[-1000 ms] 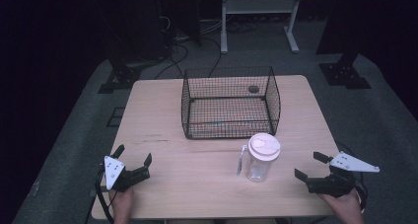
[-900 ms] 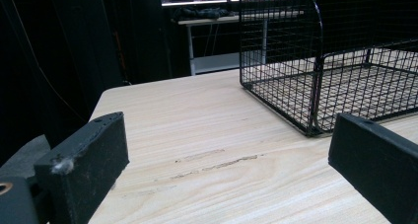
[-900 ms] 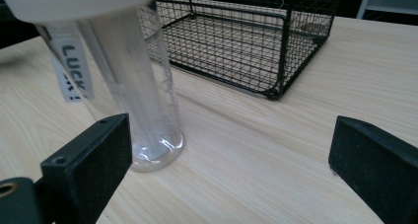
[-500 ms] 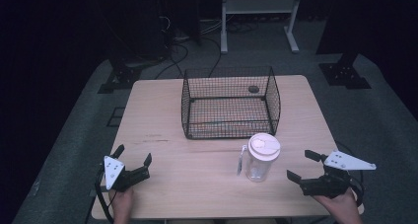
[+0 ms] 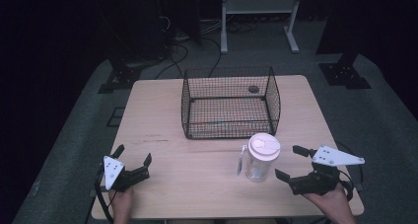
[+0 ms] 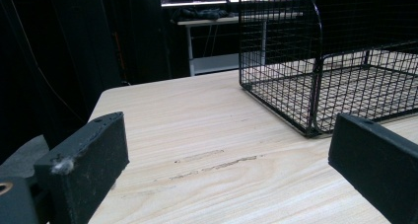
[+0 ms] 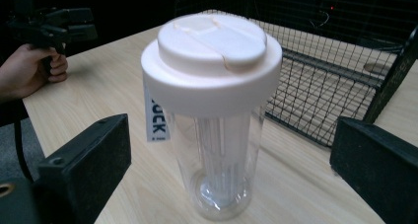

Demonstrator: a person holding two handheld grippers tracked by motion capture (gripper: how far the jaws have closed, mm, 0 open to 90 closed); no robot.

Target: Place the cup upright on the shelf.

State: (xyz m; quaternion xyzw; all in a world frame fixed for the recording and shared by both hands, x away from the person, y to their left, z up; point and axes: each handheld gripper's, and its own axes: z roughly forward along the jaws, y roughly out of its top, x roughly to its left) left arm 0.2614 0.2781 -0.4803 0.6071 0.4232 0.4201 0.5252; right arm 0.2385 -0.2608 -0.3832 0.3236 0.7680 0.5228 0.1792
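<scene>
Clear plastic tumbler [image 5: 260, 160] with a chunky cream lid, upright on the pale woodgrain surface [image 5: 197, 150]

Right gripper [image 5: 292, 164] sits just beside it, blocky black jaws spread wide; left gripper [image 5: 133, 155] is released too, well apart. Black wire-mesh basket [image 5: 229, 103] stands right behind the tumbler.

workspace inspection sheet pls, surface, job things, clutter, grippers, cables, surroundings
surface: pale wooden table, faint scuff marks left of centre.
job's things: clear bottle with white lid, upright, in front of the wire basket.
clutter: a small dark round thing beyond the basket's far wall.
grippers: left gripper open over the near left corner; right gripper open, facing the bottle, not touching it.
cables: dark cables on the floor behind the table.
surroundings: white frame and black stands on grey floor.
</scene>
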